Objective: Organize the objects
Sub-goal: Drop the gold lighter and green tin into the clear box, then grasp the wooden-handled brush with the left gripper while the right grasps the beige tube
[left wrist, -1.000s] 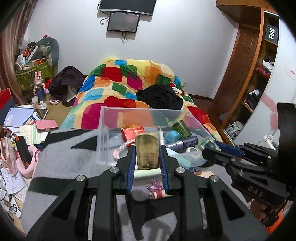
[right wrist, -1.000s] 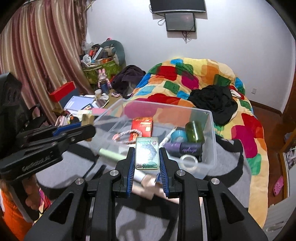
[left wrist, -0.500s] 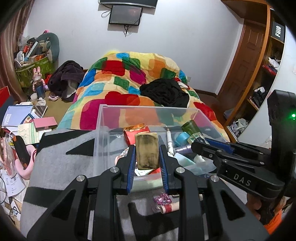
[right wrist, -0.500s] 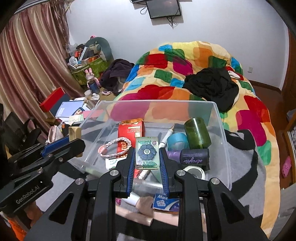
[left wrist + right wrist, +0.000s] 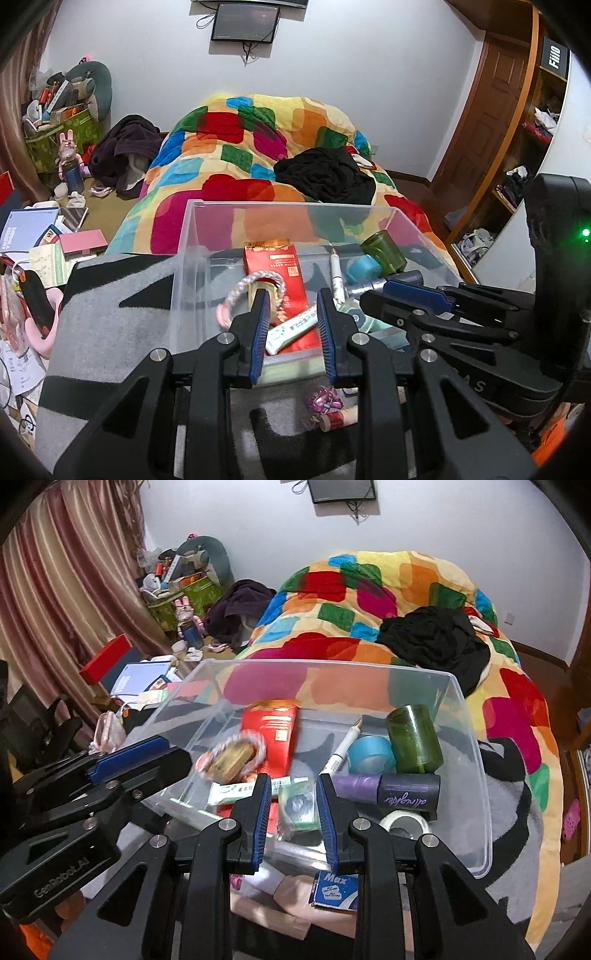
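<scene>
Right wrist: right hand-held gripper [image 5: 291,786] jaws opening, green packet [image 5: 297,806] loose between them, over clear bin [image 5: 466,716].

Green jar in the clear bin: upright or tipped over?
Tipped over. The green jar lies on its side on the floor of the clear bin, beside the blue tape roll.

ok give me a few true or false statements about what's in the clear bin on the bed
The green bottle lies inside the clear bin. True.
The red packet lies outside the bin. False: it is inside the bin.
A blue tape roll sits beside the green bottle. True.
The bin has a lid on. False: its top is open.
</scene>
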The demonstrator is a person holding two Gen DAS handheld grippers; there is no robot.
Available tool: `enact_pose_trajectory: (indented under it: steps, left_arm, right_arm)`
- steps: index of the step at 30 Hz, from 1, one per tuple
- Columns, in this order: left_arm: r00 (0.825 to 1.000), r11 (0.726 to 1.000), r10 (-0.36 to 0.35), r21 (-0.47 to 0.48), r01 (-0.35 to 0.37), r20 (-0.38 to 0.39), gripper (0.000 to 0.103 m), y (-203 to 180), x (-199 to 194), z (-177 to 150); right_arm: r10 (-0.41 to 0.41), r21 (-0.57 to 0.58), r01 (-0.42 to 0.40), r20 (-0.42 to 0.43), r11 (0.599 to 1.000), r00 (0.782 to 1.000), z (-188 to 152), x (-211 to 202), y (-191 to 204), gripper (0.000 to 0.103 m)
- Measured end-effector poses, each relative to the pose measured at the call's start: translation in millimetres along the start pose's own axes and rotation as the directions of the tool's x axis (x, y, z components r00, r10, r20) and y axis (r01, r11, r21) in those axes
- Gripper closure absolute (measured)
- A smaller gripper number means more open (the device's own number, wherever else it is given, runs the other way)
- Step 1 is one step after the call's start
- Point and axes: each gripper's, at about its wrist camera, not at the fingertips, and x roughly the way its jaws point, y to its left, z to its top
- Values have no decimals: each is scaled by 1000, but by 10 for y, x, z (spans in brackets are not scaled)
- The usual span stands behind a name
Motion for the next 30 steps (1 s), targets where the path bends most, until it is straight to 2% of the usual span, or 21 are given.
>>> enact_pose_trajectory:
  steps: [3,6,10,13,16,20,24,30]
  left_arm:
    - [1000,1000,0,2,0,5,74,-9,-39,-7]
    - [1000,1000,1,11,-1,21,69,-39,-118,-21]
    - [999,1000,-4,20,3,49,55,-78,-263,-38]
    - [998,999,-3,36,1,68,45,-130,-384,-89]
    - [998,999,-8,53,4,59,39,-191,-434,-164]
    - [1000,996,-20,84,18,16,36,-288,-399,-307]
    - [997,993,-34,109,41,-65,36,-387,-233,-486]
    - [981,987,-85,120,106,-172,36,-513,3,-647]
  right_arm:
    - [-6,-15,6,13,1000,1000,-20,-87,11,67]
    - [-13,-29,14,33,999,999,-55,-211,2,63]
    - [-18,-42,20,55,999,998,-115,-393,-47,60]
    - [-35,-43,39,76,998,996,-197,-547,-148,54]
    - [-59,-38,62,80,997,995,-294,-655,-274,50]
    - [-78,-46,80,56,996,995,-448,-716,-424,47]
    - [-83,-90,84,9,992,996,-620,-649,-496,36]
    - [-87,-199,69,-80,978,993,-820,-391,-488,31]
